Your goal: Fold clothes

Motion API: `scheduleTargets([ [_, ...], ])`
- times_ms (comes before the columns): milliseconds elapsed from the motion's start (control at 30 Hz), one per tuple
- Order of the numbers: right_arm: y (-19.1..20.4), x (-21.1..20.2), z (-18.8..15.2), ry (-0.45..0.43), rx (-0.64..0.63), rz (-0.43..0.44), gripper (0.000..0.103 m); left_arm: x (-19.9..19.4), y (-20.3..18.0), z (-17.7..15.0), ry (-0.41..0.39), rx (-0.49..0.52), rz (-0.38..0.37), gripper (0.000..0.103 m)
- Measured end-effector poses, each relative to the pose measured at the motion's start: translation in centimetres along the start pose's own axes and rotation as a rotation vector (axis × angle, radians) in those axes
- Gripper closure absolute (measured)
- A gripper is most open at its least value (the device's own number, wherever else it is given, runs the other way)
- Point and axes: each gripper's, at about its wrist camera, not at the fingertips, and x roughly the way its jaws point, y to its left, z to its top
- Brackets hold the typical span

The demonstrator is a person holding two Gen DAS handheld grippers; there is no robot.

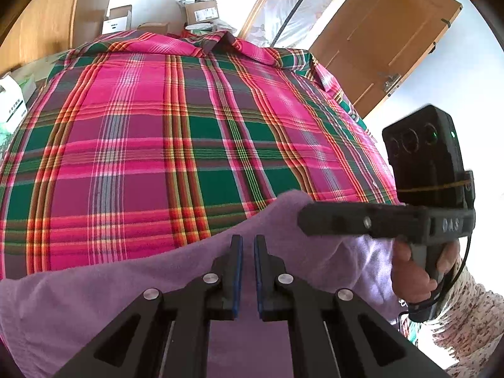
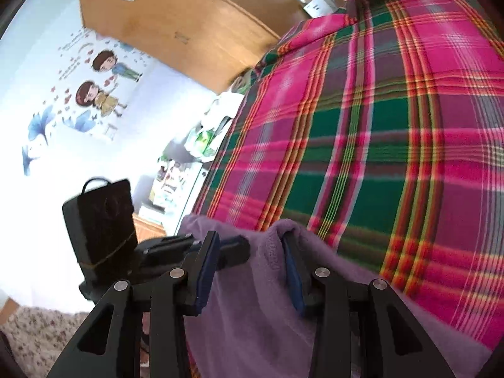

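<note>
Purple garment (image 1: 126, 289) under nearly-closed left tongs (image 1: 248, 245); right tongs (image 2: 250, 245) spread, garment fold between; plaid cloth (image 1: 189, 126) beyond.

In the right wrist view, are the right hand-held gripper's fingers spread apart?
Yes: the right hand-held gripper stands open, its blue pads well apart with purple garment between them.

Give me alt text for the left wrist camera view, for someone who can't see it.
The left gripper, its blue-padded fingers nearly together, points over a lilac fleece garment lying on a pink, green and orange plaid sheet. At right, a hand holds the right gripper at the fleece's edge; boxes and a wooden door stand behind.
</note>
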Motion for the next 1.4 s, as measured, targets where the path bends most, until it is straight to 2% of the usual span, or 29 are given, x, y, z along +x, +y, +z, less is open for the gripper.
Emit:
scheduleTargets([
  [100,0.2,0.1,0.8,0.001,-0.044,-0.128,0.06,0.2,0.2,0.4,0.001,-0.005,-0.008,0.092],
  [133,0.2,-0.1,1.0,-0.011,-0.056,-0.146,0.06,0.4,0.2,0.5,0.004,-0.009,-0.015,0.09],
  [200,0.0,-0.1,1.5,-0.001,-0.054,-0.156,0.06,0.9,0.2,0.7,0.021,-0.008,-0.028,0.083],
  [300,-0.2,-0.5,1.6,-0.009,-0.046,-0.172,0.06,1.7,-0.2,0.9,0.045,0.019,-0.046,0.08],
  [433,-0.6,-3.3,0.7,-0.085,-0.028,-0.191,0.06,2.3,-0.5,1.5,0.046,0.045,-0.037,0.079],
  [567,-1.4,-6.6,-0.8,-0.165,-0.002,-0.229,0.06,3.4,0.0,2.3,0.075,0.043,-0.076,0.075],
  [733,-2.7,-9.8,-2.6,-0.206,0.005,-0.308,0.06,4.3,-0.8,2.5,0.107,0.116,-0.136,0.073],
  [867,-3.6,-10.9,-3.8,-0.2,-0.001,-0.376,0.06,4.9,0.1,3.0,0.121,0.063,-0.159,0.072],
  [1000,-4.3,-11.6,-5.2,-0.172,-0.031,-0.467,0.06,5.0,0.5,2.9,0.123,0.038,-0.194,0.074],
  [1033,-4.5,-11.8,-5.5,-0.166,-0.037,-0.488,0.06,5.1,0.6,2.9,0.123,0.034,-0.2,0.077],
  [1067,-4.6,-11.7,-5.6,-0.164,-0.031,-0.489,0.06,5.2,0.6,3.0,0.123,0.028,-0.206,0.091],
  [1100,-4.7,-11.7,-5.7,-0.162,-0.026,-0.491,0.06,5.3,0.7,3.0,0.124,0.022,-0.213,0.101],
  [1167,-4.8,-11.7,-5.8,-0.168,-0.021,-0.488,0.06,5.2,0.7,3.1,0.102,0.008,-0.207,0.101],
  [1333,-4.6,-11.7,-5.8,-0.178,-0.023,-0.482,0.06,2.9,1.1,3.5,-0.016,-0.015,-0.167,0.102],
  [1400,-4.3,-11.4,-5.7,-0.176,-0.033,-0.492,0.06,2.9,1.4,3.4,-0.023,-0.025,-0.165,0.102],
])
